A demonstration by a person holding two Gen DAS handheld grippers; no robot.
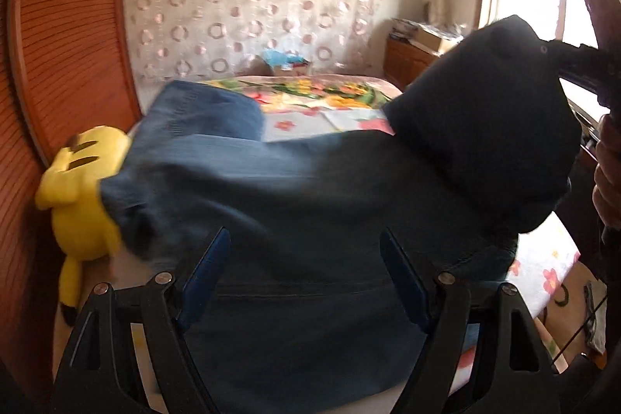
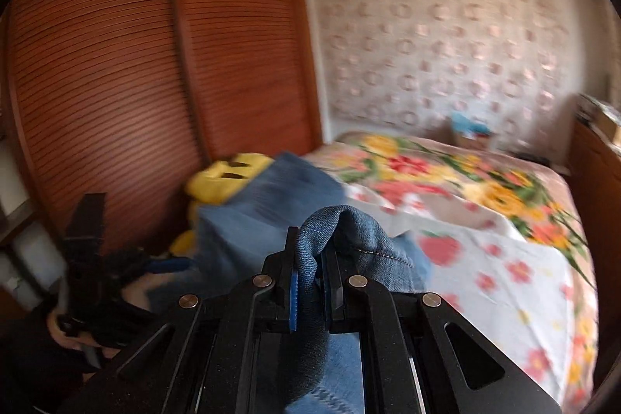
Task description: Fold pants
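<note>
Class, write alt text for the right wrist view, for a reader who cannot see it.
The right gripper is shut on a fold of blue denim pants, lifting it above a bed with a floral cover. A yellow plush toy lies behind the pants beside a slatted wooden wardrobe.

Both wrist cameras look along their tongs, close over the jeans, sharing the floral bed.

The left gripper stands with its jaws wide apart, nothing pressed between the blue pads. The right gripper is clamped on a fold of denim, raised at the right; a hand grips its handle.
</note>
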